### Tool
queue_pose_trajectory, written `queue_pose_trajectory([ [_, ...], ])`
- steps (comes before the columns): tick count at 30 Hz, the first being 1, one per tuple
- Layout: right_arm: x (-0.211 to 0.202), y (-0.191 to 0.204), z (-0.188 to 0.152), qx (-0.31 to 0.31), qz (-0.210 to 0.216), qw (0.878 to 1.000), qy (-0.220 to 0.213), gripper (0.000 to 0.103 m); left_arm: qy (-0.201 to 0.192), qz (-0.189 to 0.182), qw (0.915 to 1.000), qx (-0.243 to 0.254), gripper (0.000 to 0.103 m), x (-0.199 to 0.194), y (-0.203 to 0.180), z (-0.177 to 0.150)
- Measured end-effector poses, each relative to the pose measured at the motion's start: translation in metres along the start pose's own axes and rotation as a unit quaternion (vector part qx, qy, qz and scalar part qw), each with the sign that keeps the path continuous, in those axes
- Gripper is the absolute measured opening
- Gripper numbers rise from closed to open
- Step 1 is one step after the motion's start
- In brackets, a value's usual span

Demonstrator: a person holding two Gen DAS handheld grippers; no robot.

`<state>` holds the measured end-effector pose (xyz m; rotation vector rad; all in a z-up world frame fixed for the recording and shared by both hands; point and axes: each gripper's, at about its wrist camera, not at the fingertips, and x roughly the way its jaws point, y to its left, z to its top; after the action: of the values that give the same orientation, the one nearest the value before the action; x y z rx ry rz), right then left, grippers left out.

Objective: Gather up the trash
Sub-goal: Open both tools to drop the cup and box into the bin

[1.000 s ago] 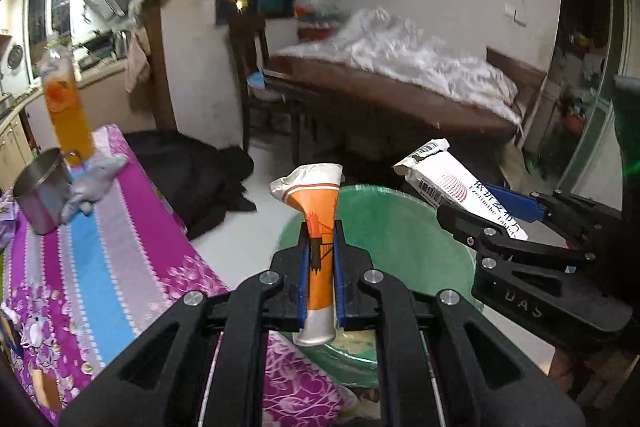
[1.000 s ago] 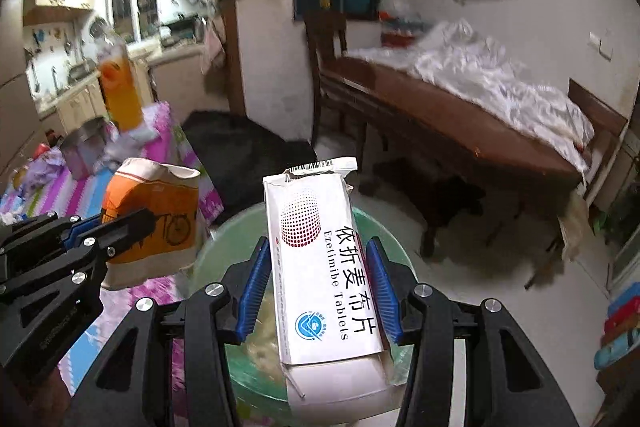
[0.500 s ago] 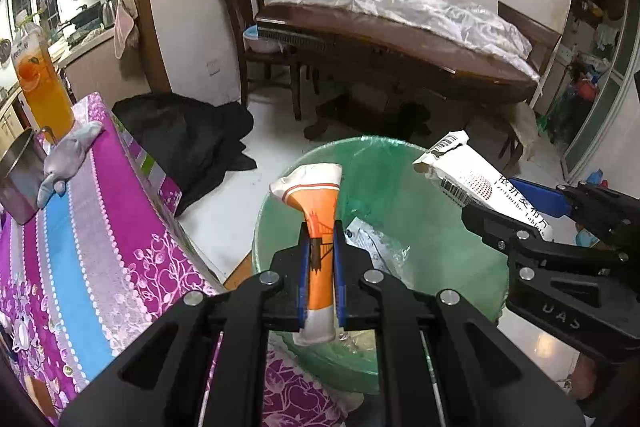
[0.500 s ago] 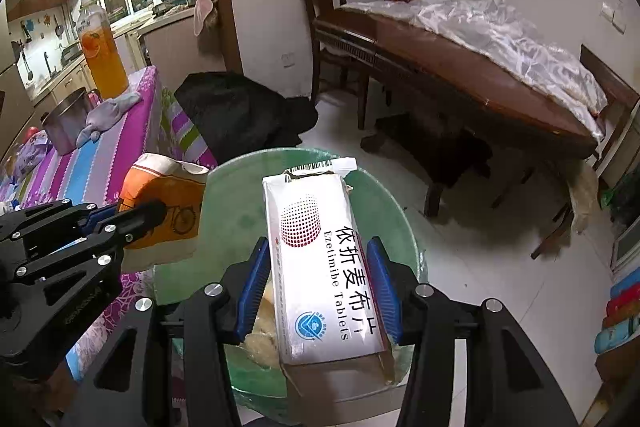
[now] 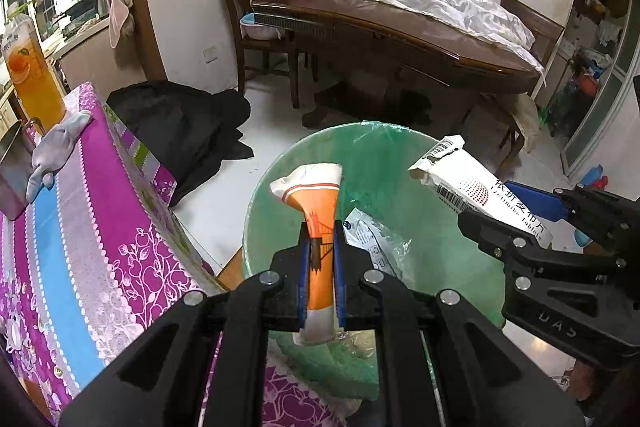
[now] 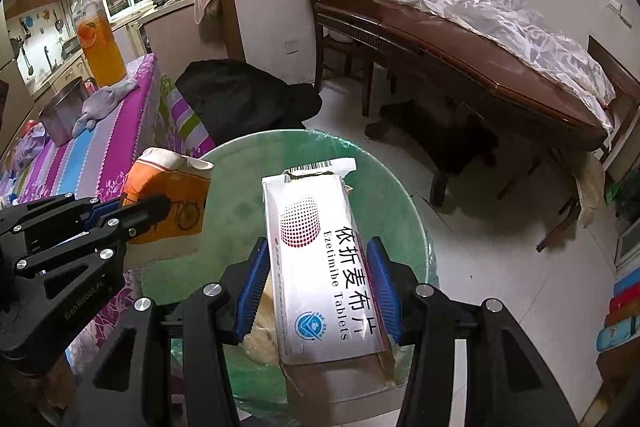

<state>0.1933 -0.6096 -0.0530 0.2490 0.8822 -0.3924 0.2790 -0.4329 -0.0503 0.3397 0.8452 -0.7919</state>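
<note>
Grippers loaded over bin: left gripper (image 5: 320, 273) is clamped nearly shut on the orange wrapper (image 5: 318, 223); right gripper (image 6: 316, 285) grips the tablet box (image 6: 320, 267), jaws part-spread.
Green-lined bin (image 5: 276, 183) lies below both, box at 3 o'clock of wrapper. Recommend releasing each squarely above the opening, clear of the rim.

A lived-in home — kitchen counter (image 6: 168, 7), wooden dining table (image 5: 400, 39) and chair (image 5: 248, 11).

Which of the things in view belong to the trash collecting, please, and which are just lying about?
Part of the job:
- orange wrapper, clamped in the left gripper
- white tablet box, clamped in the right gripper
- green-lined bin, below both

Just lying about:
- juice bottle
- metal pot
- grey cloth
- black bundle on the floor
</note>
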Motion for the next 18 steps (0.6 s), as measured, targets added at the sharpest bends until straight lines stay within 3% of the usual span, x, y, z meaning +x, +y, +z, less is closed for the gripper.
queue_pose_trajectory([
  [5,0.0,-0.001,0.0,0.002,-0.001,1.0,-0.001,0.052,0.001,0.001,1.0,-0.001,0.009,0.001,0.0,0.001],
  [7,-0.002,-0.003,0.0,0.007,-0.001,1.0,-0.008,0.068,0.001,0.005,1.0,0.002,0.011,0.002,0.0,0.001],
  [8,-0.004,-0.004,0.0,0.009,-0.001,1.0,-0.013,0.07,0.002,0.007,1.0,0.002,0.018,0.003,0.0,0.002],
  [10,-0.008,-0.007,0.001,0.012,-0.001,1.0,-0.02,0.073,-0.001,0.011,0.9999,-0.001,0.063,0.002,0.001,0.002],
  [11,-0.01,-0.008,0.002,0.014,-0.002,1.0,-0.023,0.073,-0.003,0.012,0.9999,-0.002,0.068,0.002,0.002,0.002],
  [18,-0.012,-0.011,0.0,0.019,-0.001,1.0,-0.024,0.073,0.006,0.017,0.9998,-0.007,0.073,0.008,0.003,0.001],
])
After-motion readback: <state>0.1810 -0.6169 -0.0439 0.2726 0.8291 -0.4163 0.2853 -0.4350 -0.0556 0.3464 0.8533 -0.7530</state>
